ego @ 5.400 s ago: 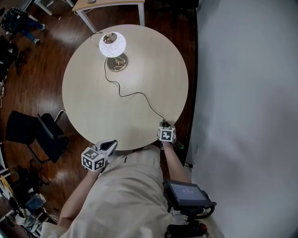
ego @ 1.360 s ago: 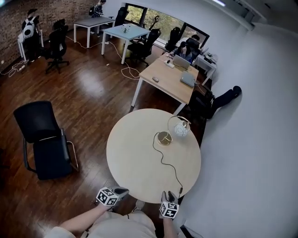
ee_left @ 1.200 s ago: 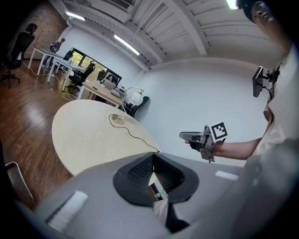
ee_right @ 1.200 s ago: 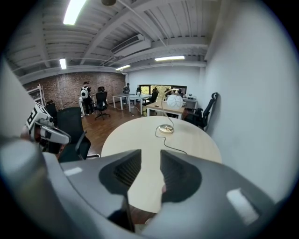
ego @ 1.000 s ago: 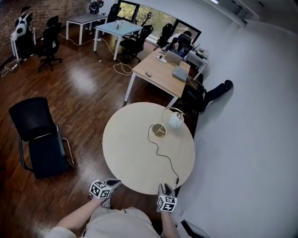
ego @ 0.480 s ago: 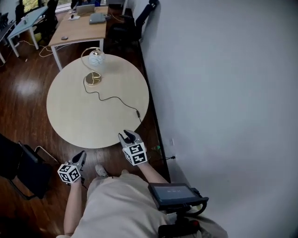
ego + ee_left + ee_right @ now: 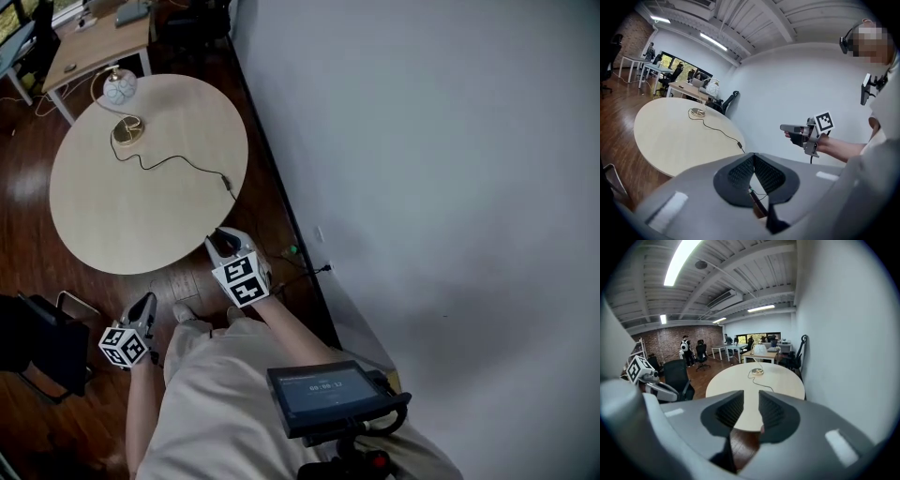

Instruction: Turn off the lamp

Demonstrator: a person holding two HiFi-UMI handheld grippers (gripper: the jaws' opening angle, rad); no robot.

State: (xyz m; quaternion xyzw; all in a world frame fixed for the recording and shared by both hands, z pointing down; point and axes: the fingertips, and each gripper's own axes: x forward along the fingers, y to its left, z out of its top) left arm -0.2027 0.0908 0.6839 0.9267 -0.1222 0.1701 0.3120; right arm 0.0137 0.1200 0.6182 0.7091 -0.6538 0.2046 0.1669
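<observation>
The lamp has a white patterned globe (image 7: 120, 86) over a brass base (image 7: 128, 131) and stands at the far side of the round table (image 7: 112, 220); the globe shows no glow. Its black cord runs to an inline switch (image 7: 226, 179) near the table's right edge. My right gripper (image 7: 221, 238) hangs off the table's near edge, short of the switch, and its jaws are closing with nothing between them (image 7: 751, 401). My left gripper (image 7: 147, 303) is lower left over the floor, its jaws shut and empty (image 7: 753, 156). The lamp base (image 7: 757, 371) shows far ahead.
A white wall (image 7: 422, 169) runs along the right, with a socket (image 7: 324, 268) low on it. There is a black chair (image 7: 36, 342) at the left, a wooden desk (image 7: 94, 37) behind the table, and a screen device (image 7: 323, 389) at the person's waist. People sit at far desks.
The globe glowed bright in the oldest frame and is dull now. The view has swung, the table has slid to the upper left, and both grippers have drawn back from its edge.
</observation>
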